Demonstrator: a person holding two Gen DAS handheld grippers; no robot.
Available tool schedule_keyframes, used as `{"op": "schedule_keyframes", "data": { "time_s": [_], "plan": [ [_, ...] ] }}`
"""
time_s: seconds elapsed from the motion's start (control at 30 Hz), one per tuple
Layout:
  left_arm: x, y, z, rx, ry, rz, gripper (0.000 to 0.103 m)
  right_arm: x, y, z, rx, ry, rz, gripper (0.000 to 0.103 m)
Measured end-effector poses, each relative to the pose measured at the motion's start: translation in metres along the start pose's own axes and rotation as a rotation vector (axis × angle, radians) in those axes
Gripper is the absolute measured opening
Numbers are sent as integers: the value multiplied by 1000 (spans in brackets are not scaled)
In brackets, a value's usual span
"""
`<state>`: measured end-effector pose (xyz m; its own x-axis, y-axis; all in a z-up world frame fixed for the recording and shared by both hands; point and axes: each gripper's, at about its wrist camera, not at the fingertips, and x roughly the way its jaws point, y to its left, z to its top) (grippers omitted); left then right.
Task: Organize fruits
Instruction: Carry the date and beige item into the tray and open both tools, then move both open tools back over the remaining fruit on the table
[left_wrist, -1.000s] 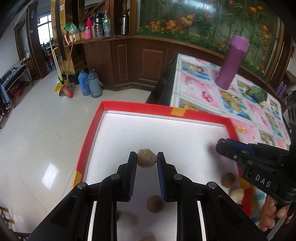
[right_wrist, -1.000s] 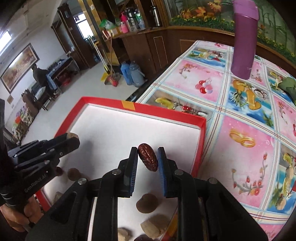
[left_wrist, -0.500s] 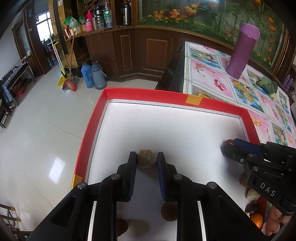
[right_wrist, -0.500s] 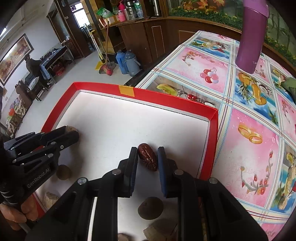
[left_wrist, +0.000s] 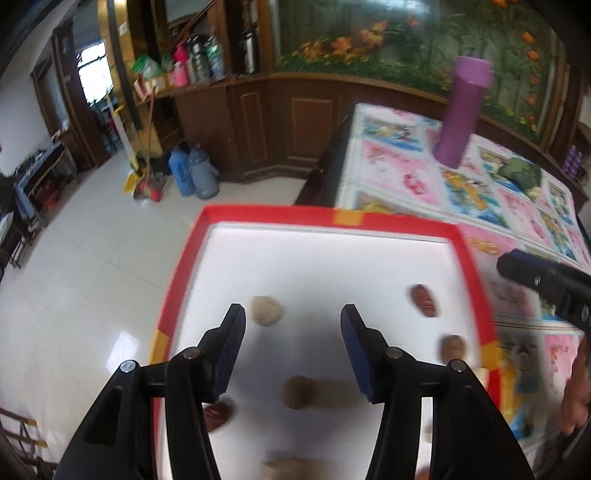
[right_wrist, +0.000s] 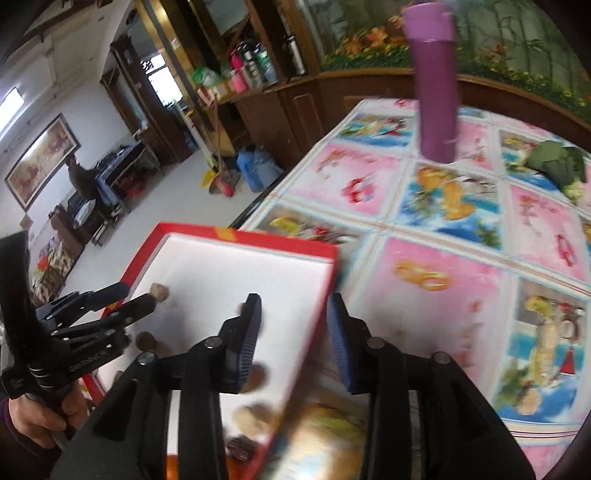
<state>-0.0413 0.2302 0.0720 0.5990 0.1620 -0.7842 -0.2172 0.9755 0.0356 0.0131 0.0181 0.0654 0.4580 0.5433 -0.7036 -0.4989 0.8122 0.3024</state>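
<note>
A red-rimmed white tray (left_wrist: 332, 218) lies at the table's near-left corner. My left gripper (left_wrist: 292, 317) is open above it, and a pale walnut (left_wrist: 265, 311) lies on the tray just inside its left finger. A red date (left_wrist: 425, 300) rests near the tray's right wall, with a walnut (left_wrist: 453, 347) behind it and a brown nut (left_wrist: 297, 392) under my jaws. My right gripper (right_wrist: 294, 310) is open and empty, straddling the tray's right rim (right_wrist: 317, 254). In the right wrist view the left gripper (right_wrist: 136, 295) hovers by the pale walnut (right_wrist: 159, 291).
A purple bottle (right_wrist: 436, 92) and a green bundle (right_wrist: 557, 162) stand farther back on the patterned tablecloth (right_wrist: 461, 258). More nuts (right_wrist: 251, 417), a date (right_wrist: 240, 446) and an orange fruit (right_wrist: 173, 469) lie at the tray's near end. The floor drops off left of the tray.
Both grippers opened: the left let the walnut go onto the tray, the right let go of the date. Both pulled back, and the right shifted rightward over the tray's rim.
</note>
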Motion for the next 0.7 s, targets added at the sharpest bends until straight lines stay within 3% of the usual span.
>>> {"op": "schedule_keyframes", "data": {
  "time_s": [0.37,0.53,0.7],
  "plan": [
    [-31,-116,-14,188,-45,-182,56,-71,-140,-28,172,-66,-183,41],
    [-26,-155,-22,244,-19,-235,57,-57,-162,-35,187,-11,-242,41],
    [-20,-167,-27,256,7,-245,57,-39,-160,-37,154,26,-273,41]
  ]
}}
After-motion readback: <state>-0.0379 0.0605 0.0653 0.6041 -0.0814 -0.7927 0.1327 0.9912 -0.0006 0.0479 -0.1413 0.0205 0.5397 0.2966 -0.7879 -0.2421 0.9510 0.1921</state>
